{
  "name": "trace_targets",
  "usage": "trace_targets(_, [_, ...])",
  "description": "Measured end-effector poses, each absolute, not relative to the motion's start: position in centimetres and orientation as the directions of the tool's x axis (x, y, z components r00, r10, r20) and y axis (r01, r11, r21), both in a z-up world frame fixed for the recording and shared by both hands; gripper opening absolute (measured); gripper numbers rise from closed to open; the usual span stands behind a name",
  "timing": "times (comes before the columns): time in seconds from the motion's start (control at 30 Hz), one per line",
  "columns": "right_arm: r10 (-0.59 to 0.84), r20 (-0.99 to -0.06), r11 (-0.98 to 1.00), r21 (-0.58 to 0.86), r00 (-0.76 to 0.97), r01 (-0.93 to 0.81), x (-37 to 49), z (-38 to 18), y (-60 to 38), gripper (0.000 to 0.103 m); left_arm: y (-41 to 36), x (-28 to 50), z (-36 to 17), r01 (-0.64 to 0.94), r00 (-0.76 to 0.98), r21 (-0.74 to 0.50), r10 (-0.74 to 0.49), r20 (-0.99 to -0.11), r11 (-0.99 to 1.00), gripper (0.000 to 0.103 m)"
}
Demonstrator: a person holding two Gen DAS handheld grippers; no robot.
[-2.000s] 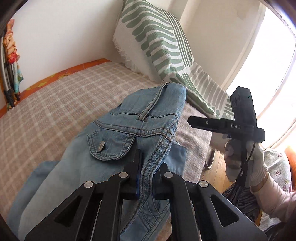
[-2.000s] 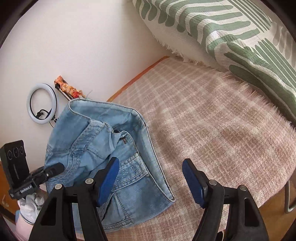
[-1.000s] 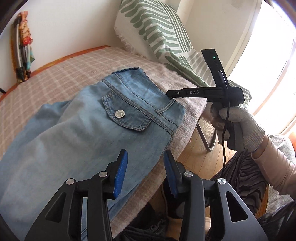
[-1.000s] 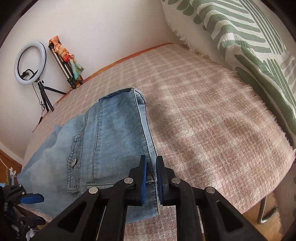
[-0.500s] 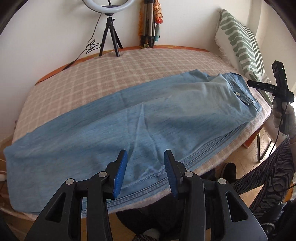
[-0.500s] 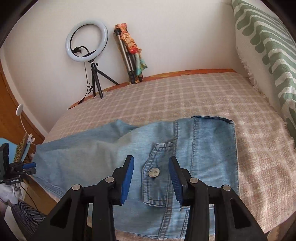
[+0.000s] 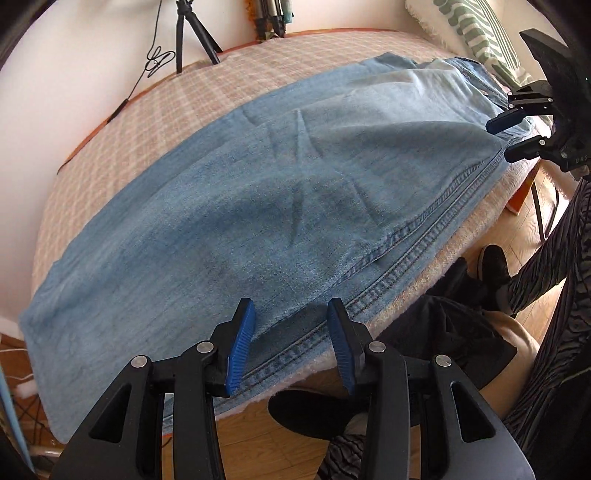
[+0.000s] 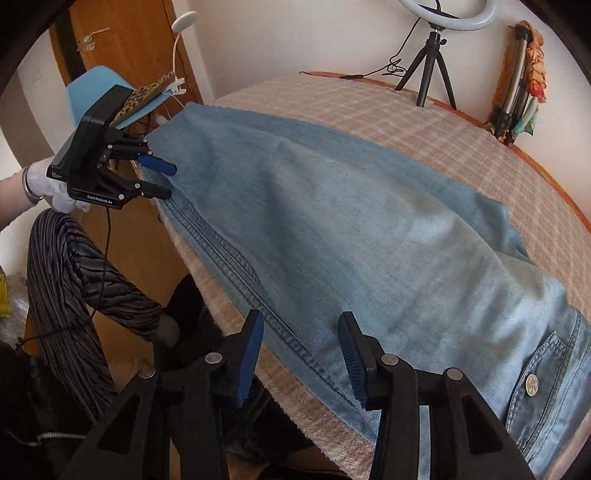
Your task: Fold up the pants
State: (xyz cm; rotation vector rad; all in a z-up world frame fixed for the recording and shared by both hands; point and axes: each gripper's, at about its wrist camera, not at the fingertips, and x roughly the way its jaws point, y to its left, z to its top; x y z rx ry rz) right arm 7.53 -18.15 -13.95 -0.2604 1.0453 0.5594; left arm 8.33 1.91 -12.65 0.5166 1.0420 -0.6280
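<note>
Light blue jeans (image 7: 295, 192) lie flat along the near edge of the bed, legs stacked, with the hem at the left of the left wrist view. In the right wrist view the jeans (image 8: 369, 229) show a buttoned back pocket (image 8: 532, 384) at the lower right. My left gripper (image 7: 291, 317) hovers open over the side seam near the hem end, holding nothing; it appears too in the right wrist view as the left gripper (image 8: 166, 180). My right gripper (image 8: 301, 326) stands open above the seam near the waist, empty. The right gripper (image 7: 500, 140) is also at the far right of the left wrist view.
A plaid bed cover (image 7: 147, 122) lies under the jeans. A ring light on a tripod (image 8: 436, 55) and a folded tripod (image 8: 517, 85) stand by the far wall, and a green striped pillow (image 7: 472, 33) leans at the head. A blue chair (image 8: 96, 92), wooden door (image 8: 129, 44) and the person's striped legs (image 7: 554, 258) are close by.
Both grippers have let go of the jeans, which now lie spread flat. The right gripper opened and swung round to face down the legs. The left gripper moved toward the hem end.
</note>
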Motion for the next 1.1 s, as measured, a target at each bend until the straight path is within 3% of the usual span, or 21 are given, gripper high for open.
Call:
trace_targets(0.03, [0.301,-0.880,0.828,0.050,0.367,-0.558,7.7,-14.4,-17.9,0.044,1.9,8.5,-12.7,0.696,0.360,0.089,-0.239,-0.902,0.712,0.033])
trace_targets(0.07, [0.292,-0.888,0.824,0.044,0.356,-0.565,7.8,-14.7,-17.9,0.044,1.9,8.5,-12.8,0.703,0.358,0.087,-0.246,-0.900,0.706,0.019])
trace_targets(0.1, [0.283,-0.894,0.818,0.036,0.347,-0.574,7.7,-15.0,-18.0,0.044,1.9,8.5,-12.8,0.708,0.363,0.094,-0.246,-0.899,0.700,0.014])
trace_targets(0.2, [0.269,-0.900,0.794,0.007,0.342,-0.608,7.3,-15.0,-17.6,0.044,2.0,8.3,-12.6,0.719,0.365,0.098,-0.254,-0.896,0.688,0.005])
trace_targets(0.3, [0.219,-0.906,0.780,-0.059,0.361,-0.622,7.1,-15.1,-17.1,0.044,2.3,8.2,-12.1,0.722,0.381,0.108,-0.263,-0.886,0.684,0.003])
trace_targets(0.4, [0.205,-0.912,0.778,-0.070,0.356,-0.625,7.6,-15.4,-17.0,0.028,2.6,8.2,-11.4,0.711,0.391,0.100,-0.272,-0.879,0.696,0.002])
trace_targets(0.47, [0.211,-0.909,0.776,-0.067,0.359,-0.627,7.7,-15.0,-16.9,0.004,2.7,8.0,-11.0,0.712,0.394,0.100,-0.278,-0.876,0.695,0.002])
trace_targets(0.57, [0.259,-0.898,0.765,-0.034,0.356,-0.643,7.0,-13.7,-16.9,0.001,3.1,7.4,-10.6,0.713,0.388,0.097,-0.276,-0.879,0.694,0.002])
trace_targets(0.83, [0.292,-0.913,0.773,0.050,0.284,-0.632,7.3,-15.4,-17.1,0.004,3.5,6.9,-12.4,0.703,0.319,0.031,-0.276,-0.907,0.710,0.004])
trace_targets(0.9, [0.332,-0.903,0.773,0.095,0.273,-0.627,7.5,-14.4,-18.0,0.009,3.6,6.9,-11.8,0.699,0.316,0.025,-0.277,-0.908,0.715,0.009])
trace_targets(0.97, [0.374,-0.873,0.783,0.116,0.314,-0.611,7.7,-12.7,-19.6,0.037,3.8,6.8,-10.6,0.685,0.326,0.015,-0.289,-0.900,0.729,0.014])
trace_targets(1.1, [0.449,-0.785,0.843,0.213,0.426,-0.494,10.2,-9.5,-25.2,0.042,3.2,7.1,-8.0,0.668,0.361,-0.040,-0.370,-0.856,0.743,0.022])
